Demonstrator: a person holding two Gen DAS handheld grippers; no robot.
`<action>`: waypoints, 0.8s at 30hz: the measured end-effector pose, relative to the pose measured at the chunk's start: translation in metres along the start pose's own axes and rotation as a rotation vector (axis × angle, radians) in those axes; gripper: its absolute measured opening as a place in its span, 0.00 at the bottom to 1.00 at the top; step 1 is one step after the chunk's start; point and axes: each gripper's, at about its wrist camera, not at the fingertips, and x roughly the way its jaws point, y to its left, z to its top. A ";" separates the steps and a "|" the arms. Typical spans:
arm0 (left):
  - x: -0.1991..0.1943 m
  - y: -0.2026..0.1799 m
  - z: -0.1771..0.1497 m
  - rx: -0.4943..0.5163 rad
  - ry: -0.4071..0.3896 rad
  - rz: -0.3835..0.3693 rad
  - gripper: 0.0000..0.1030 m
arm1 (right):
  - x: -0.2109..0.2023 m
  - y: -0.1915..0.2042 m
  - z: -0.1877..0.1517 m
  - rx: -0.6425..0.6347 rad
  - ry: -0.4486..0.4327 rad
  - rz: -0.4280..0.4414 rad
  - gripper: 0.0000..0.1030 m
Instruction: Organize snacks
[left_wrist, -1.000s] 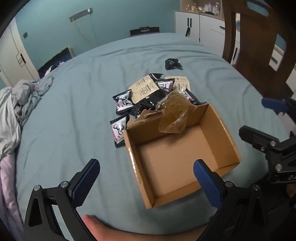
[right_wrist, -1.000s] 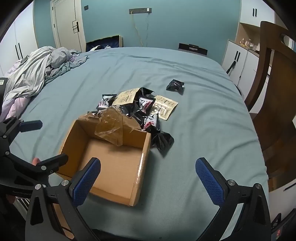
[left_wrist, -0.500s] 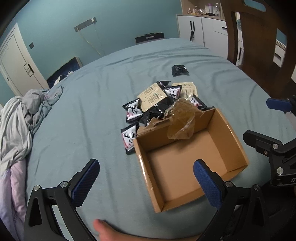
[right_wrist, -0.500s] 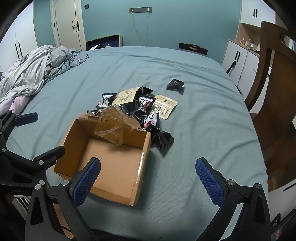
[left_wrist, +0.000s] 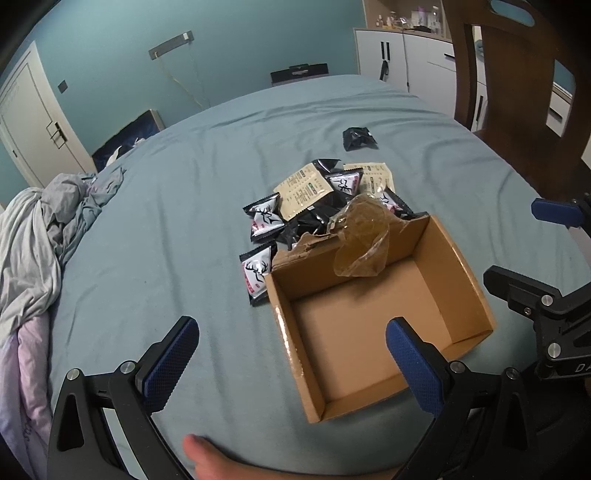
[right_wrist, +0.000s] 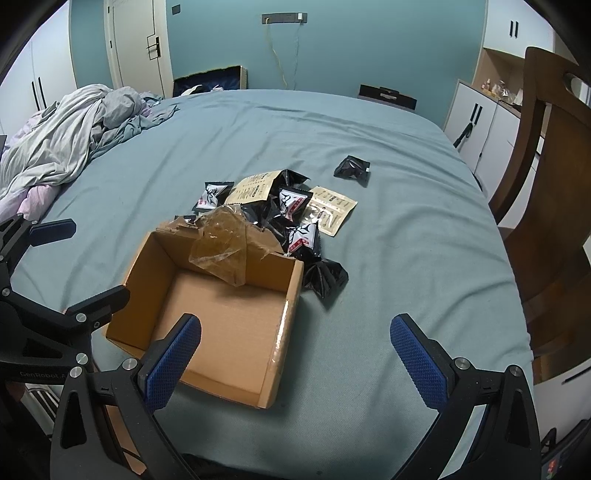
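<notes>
Swinging our left gripper leftward past the empty cardboard box, jaws wide like the right gripper, we near the snack packets piled just behind it.

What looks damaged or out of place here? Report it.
The cardboard box has a torn far wall with crumpled tape hanging into it. One black packet lies apart from the snack pile.
</notes>
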 end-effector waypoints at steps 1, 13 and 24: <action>0.000 -0.001 0.000 0.001 0.000 0.000 1.00 | 0.000 0.000 0.000 0.000 0.000 0.000 1.00; 0.001 0.000 0.000 -0.001 0.009 0.002 1.00 | 0.000 0.003 0.001 -0.009 0.006 -0.002 1.00; 0.002 0.000 -0.001 0.002 0.010 0.004 1.00 | 0.001 0.003 0.001 -0.014 0.009 -0.003 1.00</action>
